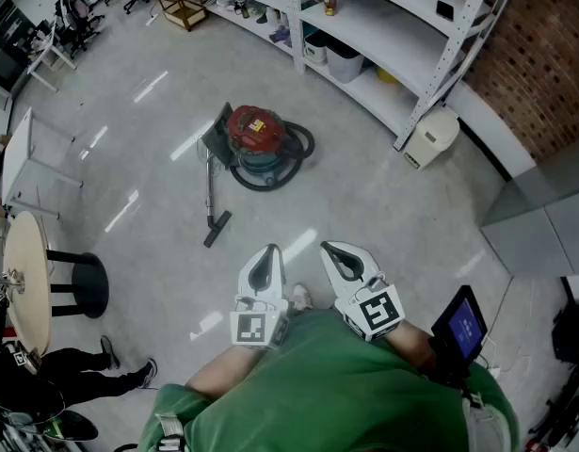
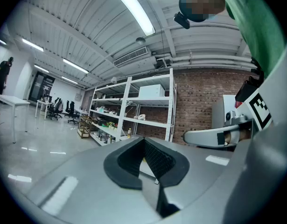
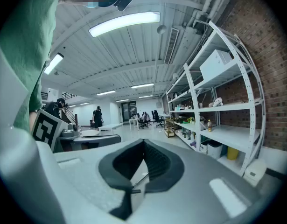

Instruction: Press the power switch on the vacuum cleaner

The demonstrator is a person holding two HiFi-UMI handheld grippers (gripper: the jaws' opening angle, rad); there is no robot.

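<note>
Head view, upper centre: vacuum cleaner [image 1: 257,137], likely rigid and stable; press on its red lid; left gripper [image 1: 270,252] and right gripper [image 1: 329,250] are closed, empty.

We cannot make out the power switch on the red vacuum cleaner [image 1: 255,130]; it is too small in the head view. The left edge cuts the round table [image 1: 25,285], and the shelf [image 1: 383,26] items are too small to name.

Bare glossy grey floor [image 1: 364,205] lies open up to the red drum vacuum cleaner [image 1: 254,132], with its black hose [image 1: 303,149] coiled round it, its grey wand [image 1: 212,191] lying at its left, and white metal shelving [image 1: 383,26] close behind.
</note>
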